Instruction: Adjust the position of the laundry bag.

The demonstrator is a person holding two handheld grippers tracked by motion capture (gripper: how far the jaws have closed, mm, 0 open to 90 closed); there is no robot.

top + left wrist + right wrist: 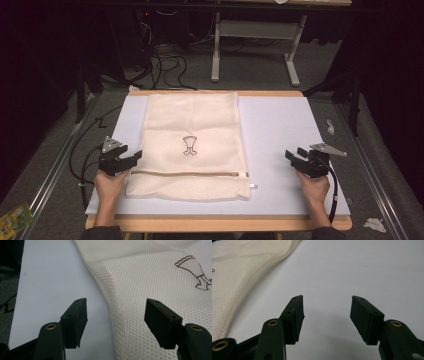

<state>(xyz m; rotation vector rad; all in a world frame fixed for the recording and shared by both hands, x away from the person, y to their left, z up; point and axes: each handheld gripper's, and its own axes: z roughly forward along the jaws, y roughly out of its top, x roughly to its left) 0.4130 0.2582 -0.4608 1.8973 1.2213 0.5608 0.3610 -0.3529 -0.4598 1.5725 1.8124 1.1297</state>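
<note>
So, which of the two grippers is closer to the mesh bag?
The left gripper: its open jaws straddle the mesh bag's left edge. The right gripper, also open, is over bare table mat, well off the bag's right edge.

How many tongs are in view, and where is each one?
2. Left tongs at the mesh bag's left edge; right tongs over the bare mat, right of the bag.
</note>
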